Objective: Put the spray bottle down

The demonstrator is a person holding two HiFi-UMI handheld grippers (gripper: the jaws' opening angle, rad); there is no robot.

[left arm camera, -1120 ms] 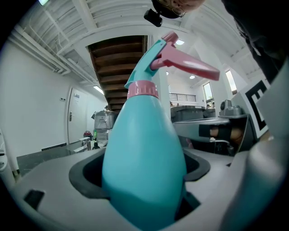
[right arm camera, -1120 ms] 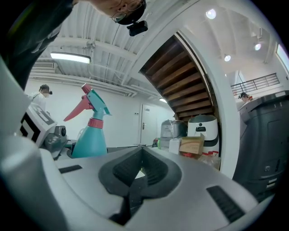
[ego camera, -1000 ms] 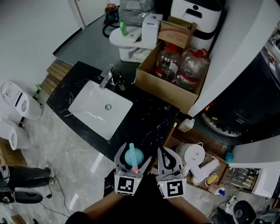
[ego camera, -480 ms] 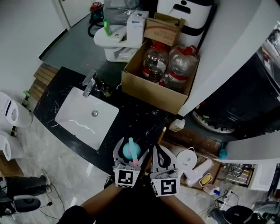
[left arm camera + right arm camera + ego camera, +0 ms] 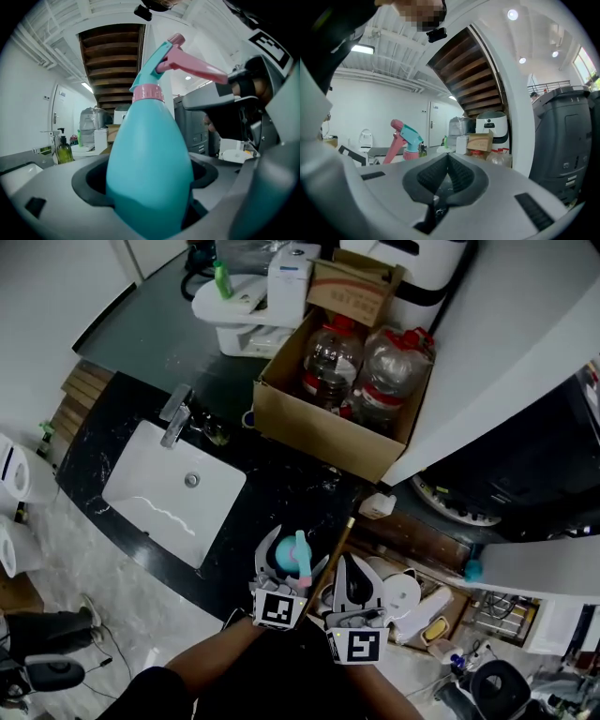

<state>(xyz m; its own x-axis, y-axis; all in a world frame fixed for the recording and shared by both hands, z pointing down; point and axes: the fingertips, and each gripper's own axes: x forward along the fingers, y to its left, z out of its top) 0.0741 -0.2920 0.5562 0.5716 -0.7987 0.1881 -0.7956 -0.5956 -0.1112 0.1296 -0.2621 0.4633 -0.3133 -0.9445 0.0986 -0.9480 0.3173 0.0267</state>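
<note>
The bottle [image 5: 150,168] is upright, clamped round its belly by the left tongs [image 5: 294,551] above the tabletop's [image 5: 281,493] near edge, likely so its base lands flat. The right tongs [image 5: 448,164] sit just beside, pressed together on nothing.

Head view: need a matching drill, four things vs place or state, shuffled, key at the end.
1. spray bottle
2. right gripper
3. cardboard box
4. sink

A. set in the black counter
B. holds red-capped clear jugs
C. clamped in the left gripper
D. jaws together, nothing between them

Pairs: 1-C, 2-D, 3-B, 4-A
</note>
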